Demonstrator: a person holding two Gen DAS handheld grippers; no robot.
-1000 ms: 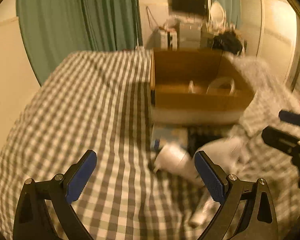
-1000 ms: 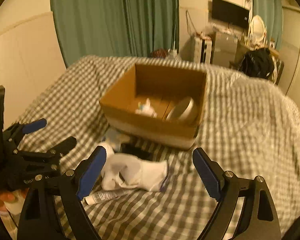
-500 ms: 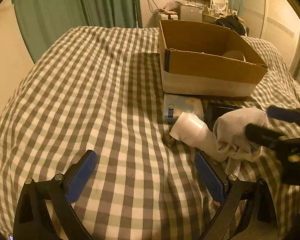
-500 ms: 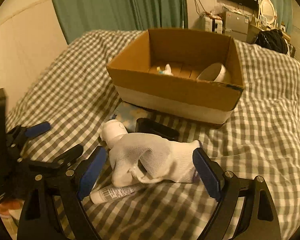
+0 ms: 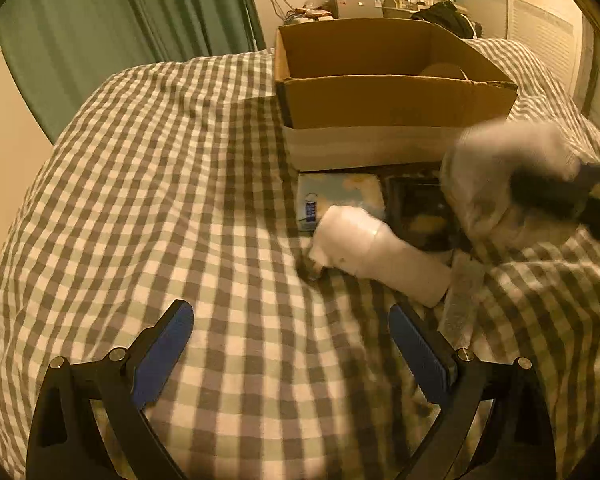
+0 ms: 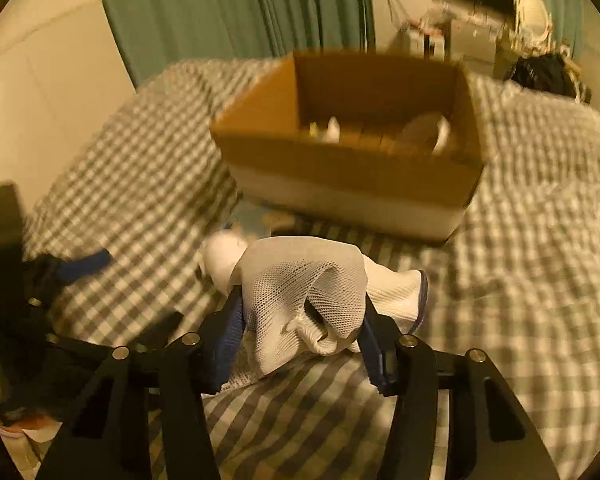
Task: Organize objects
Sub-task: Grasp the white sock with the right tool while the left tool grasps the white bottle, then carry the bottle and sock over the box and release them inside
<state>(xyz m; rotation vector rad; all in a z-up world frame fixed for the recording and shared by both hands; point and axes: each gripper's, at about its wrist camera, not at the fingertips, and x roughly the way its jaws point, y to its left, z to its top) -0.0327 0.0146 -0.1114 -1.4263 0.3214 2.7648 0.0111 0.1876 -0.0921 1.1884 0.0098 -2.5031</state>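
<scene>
The right gripper is clenched on a white mesh garment, probably a sock or glove; the fabric is bunched between the blue pads and appears lifted clear of the checked bedcover, though motion blur in the left wrist view leaves the clearance uncertain. The left gripper stands released, jaws spread wide with nothing between them, low over the bedcover.

Governing relation: the cardboard box lies directly ahead of the right gripper and slightly above the garment in the right wrist view; the open top faces up; the long axis of the box runs roughly across the line of approach. The garment's long axis runs crosswise to the fingers, its cuff end trailing to the right. The right gripper is the nearer of the two to the box and already carries the load; a forward and upward carry over the near wall is judged to be the next requirement.

Items on the bedcover just before the box: a white bottle lying on its side, long axis diagonal, cap end toward the left gripper; a flat pale packet bearing a small blue label; a dark flat object beside it. The left gripper is nearer the bottle.

Legible writing: none; the blue label is too small to read.
</scene>
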